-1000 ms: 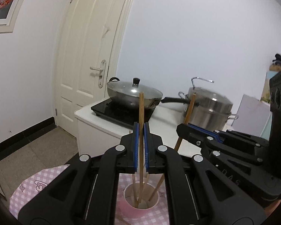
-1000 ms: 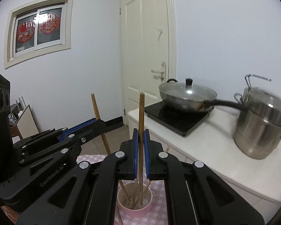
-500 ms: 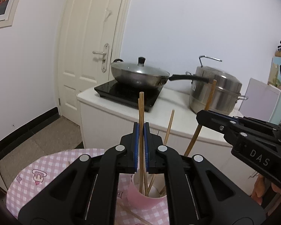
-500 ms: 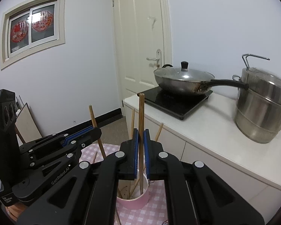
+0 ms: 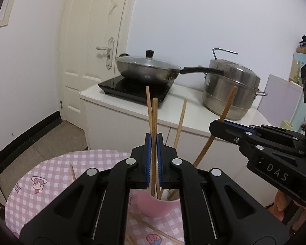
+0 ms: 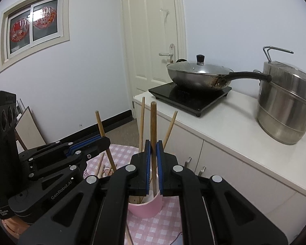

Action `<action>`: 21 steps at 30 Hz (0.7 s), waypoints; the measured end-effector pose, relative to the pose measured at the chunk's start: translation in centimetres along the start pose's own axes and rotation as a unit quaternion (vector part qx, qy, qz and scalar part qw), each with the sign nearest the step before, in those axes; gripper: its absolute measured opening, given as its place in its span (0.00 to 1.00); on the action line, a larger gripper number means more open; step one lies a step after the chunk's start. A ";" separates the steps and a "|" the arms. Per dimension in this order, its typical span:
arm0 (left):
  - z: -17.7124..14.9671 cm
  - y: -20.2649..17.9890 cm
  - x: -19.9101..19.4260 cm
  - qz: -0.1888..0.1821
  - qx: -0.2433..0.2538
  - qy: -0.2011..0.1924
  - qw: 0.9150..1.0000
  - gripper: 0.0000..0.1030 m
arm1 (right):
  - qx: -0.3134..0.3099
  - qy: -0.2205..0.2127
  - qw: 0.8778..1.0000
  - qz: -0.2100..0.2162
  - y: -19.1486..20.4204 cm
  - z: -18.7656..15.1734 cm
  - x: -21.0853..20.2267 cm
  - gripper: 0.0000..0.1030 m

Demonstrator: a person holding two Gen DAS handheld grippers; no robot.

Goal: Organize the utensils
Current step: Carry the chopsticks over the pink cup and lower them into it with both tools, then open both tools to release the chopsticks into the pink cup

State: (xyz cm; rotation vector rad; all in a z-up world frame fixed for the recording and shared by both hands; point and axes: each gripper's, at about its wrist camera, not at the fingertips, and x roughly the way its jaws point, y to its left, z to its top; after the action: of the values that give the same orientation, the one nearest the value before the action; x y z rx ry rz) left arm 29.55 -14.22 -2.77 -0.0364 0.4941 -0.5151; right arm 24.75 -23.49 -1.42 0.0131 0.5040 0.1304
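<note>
A pink cup (image 5: 157,206) stands on the pink checked tablecloth (image 5: 51,175) and holds several wooden chopsticks. My left gripper (image 5: 154,143) is shut on an upright chopstick (image 5: 154,118) whose lower end is inside the cup. My right gripper (image 6: 153,149) is shut on another upright chopstick (image 6: 153,122), its lower end in the same cup (image 6: 146,207). In the left wrist view the right gripper (image 5: 222,126) shows at the right with its chopstick (image 5: 226,106). In the right wrist view the left gripper (image 6: 100,140) shows at the left.
Loose chopsticks (image 5: 153,227) lie on the tablecloth by the cup. Behind stands a white counter (image 5: 132,102) with a lidded wok (image 5: 146,69) on an induction hob and a steel steamer pot (image 5: 230,91). A white door (image 5: 95,40) is at the back left.
Both grippers have come lower with their chopsticks, whose lower ends now sit deeper in the pink cup. The cup and counter look closer and higher in view.
</note>
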 end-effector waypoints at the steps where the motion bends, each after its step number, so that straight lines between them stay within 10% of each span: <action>1: 0.0 0.0 -0.1 -0.001 0.001 0.002 1.000 0.06 | 0.000 0.000 1.000 0.000 0.1 -0.1 -0.1 0.05; 17: -0.2 -0.7 -2.8 -0.020 0.005 0.020 1.000 0.25 | -0.001 -0.004 1.000 -0.001 0.9 -0.8 -2.4 0.19; 21: -0.3 -0.3 -4.2 -0.016 -0.003 0.015 1.000 0.43 | -0.005 -0.007 1.000 0.002 1.3 -1.1 -3.1 0.21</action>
State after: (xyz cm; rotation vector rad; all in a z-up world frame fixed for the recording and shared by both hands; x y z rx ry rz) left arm 26.11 -12.47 -1.12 -0.0425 0.5258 -0.5461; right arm 21.39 -22.63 -0.79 0.0045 0.4892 0.1364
